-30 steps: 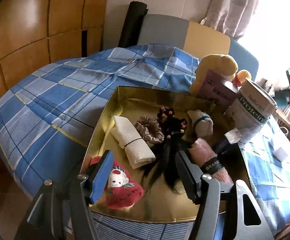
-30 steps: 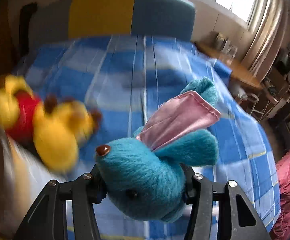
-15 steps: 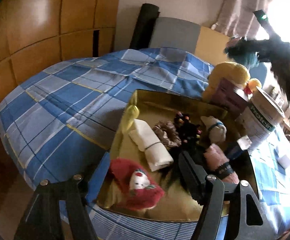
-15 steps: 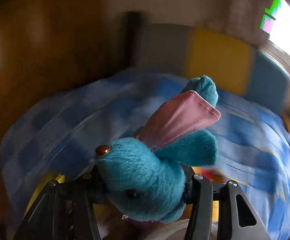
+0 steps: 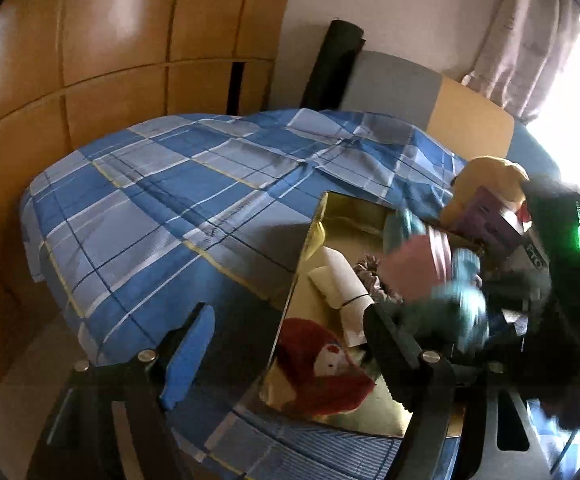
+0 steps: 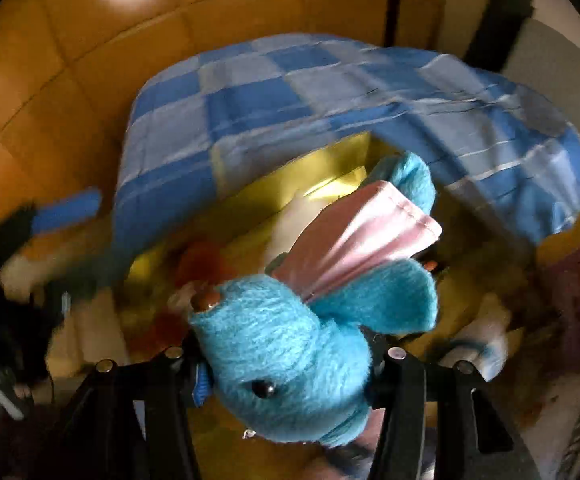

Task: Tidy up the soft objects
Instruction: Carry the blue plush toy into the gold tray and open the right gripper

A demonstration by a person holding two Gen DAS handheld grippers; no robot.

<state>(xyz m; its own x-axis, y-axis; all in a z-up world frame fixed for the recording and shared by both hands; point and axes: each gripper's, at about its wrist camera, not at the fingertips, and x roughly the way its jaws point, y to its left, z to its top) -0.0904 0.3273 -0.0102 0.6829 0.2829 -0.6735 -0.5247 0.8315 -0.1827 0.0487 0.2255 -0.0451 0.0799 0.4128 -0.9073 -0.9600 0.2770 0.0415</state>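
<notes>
Currently the right gripper (image 6: 286, 364) is clamping the blue plush (image 6: 290, 356), ears pointing forward, directly above the gold tray (image 5: 294, 300); the left gripper (image 5: 290, 348) is hanging wide open, empty, beside it.

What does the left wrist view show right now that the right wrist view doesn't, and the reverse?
Left wrist only: the open left gripper, the white rolled cloth, the yellow plush behind the tray. Right wrist only: the right gripper shut on the blue plush bunny, eyes visible. Both: gold tray, bunny above it, red plush, blue checked bedspread.
</notes>
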